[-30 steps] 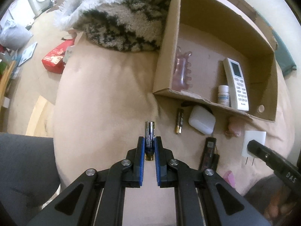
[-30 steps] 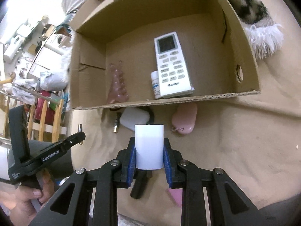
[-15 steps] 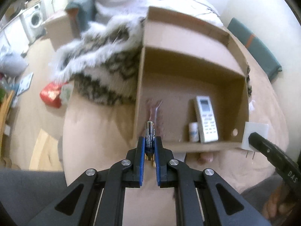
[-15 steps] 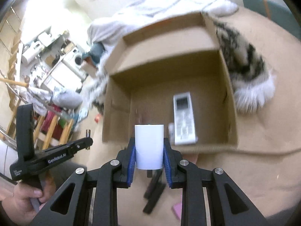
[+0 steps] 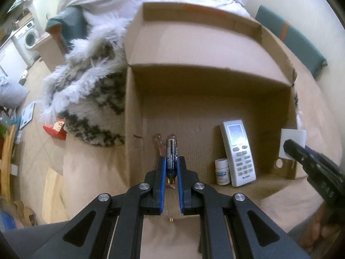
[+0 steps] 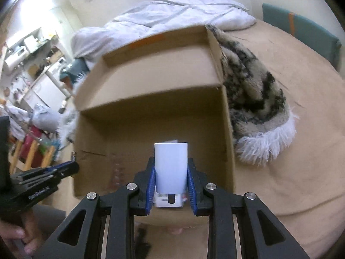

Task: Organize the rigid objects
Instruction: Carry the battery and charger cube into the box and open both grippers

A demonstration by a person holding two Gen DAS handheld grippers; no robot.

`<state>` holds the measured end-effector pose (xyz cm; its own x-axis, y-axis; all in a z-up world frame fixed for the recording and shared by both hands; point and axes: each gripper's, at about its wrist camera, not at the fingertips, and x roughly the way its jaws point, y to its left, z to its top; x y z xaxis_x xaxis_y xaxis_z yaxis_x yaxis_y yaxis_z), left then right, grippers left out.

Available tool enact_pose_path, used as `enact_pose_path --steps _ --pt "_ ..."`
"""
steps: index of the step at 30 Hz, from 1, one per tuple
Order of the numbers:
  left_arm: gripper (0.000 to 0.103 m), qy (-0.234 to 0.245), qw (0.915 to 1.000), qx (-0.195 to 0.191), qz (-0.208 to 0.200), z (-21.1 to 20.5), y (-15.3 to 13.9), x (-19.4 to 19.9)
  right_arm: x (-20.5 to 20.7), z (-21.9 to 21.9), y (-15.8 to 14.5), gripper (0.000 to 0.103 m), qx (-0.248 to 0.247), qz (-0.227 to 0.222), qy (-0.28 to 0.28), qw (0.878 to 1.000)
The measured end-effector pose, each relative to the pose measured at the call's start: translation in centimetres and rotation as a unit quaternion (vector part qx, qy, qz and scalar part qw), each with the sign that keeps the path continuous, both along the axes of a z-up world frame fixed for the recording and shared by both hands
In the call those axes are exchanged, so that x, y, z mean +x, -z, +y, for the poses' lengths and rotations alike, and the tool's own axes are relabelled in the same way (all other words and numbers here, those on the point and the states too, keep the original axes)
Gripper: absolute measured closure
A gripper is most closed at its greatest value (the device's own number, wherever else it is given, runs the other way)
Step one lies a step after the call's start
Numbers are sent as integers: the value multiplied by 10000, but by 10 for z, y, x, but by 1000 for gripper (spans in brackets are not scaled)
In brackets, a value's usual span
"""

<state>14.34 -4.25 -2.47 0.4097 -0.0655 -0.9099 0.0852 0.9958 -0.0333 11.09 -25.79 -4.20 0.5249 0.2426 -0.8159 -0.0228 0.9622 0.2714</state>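
Observation:
My left gripper [image 5: 171, 160] is shut on a dark battery [image 5: 171, 155] that stands upright between the blue pads, over the near left part of an open cardboard box [image 5: 133, 108]. On the box floor lie a white remote [image 5: 238, 151], a small white pill bottle [image 5: 222, 171] and a clear pink item [image 5: 159, 143]. My right gripper [image 6: 171, 161] is shut on a white plug adapter [image 6: 171, 166], held above the box [image 6: 151, 118] near its front wall. The adapter hides most of the remote in the right wrist view. Each gripper shows at the edge of the other's view.
The box sits on a beige bed cover [image 6: 291, 161]. A shaggy black-and-cream blanket [image 6: 254, 99] lies against the box's side, a white duvet [image 6: 176, 13] behind it. A black object [image 6: 142, 237] and a pink item [image 6: 175, 229] lie on the bed before the box.
Both grippers rose and moved forward over the box, each keeping its load. The loose items in front of the box have dropped out of the left wrist view.

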Motion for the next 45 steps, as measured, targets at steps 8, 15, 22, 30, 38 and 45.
enact_pose_path --steps 8,15,22,30,38,45 --pt "94 157 9999 67 11 -6 37 4 -4 11 24 75 -525 174 -126 9984" --pt "94 159 9999 60 6 -7 44 1 8 27 32 75 -946 239 -239 9949" --pt "94 126 9998 94 80 -9 55 0 12 30 48 75 -1075 587 -269 9921" --pt "94 86 9997 17 208 -13 66 2 15 25 58 75 -1015 841 -165 9911" --pt "94 122 9997 199 65 -14 65 0 18 18 47 75 -786 635 -107 9948" --pt "89 182 9994 265 126 -21 57 -2 17 11 35 35 -283 420 -145 9986"
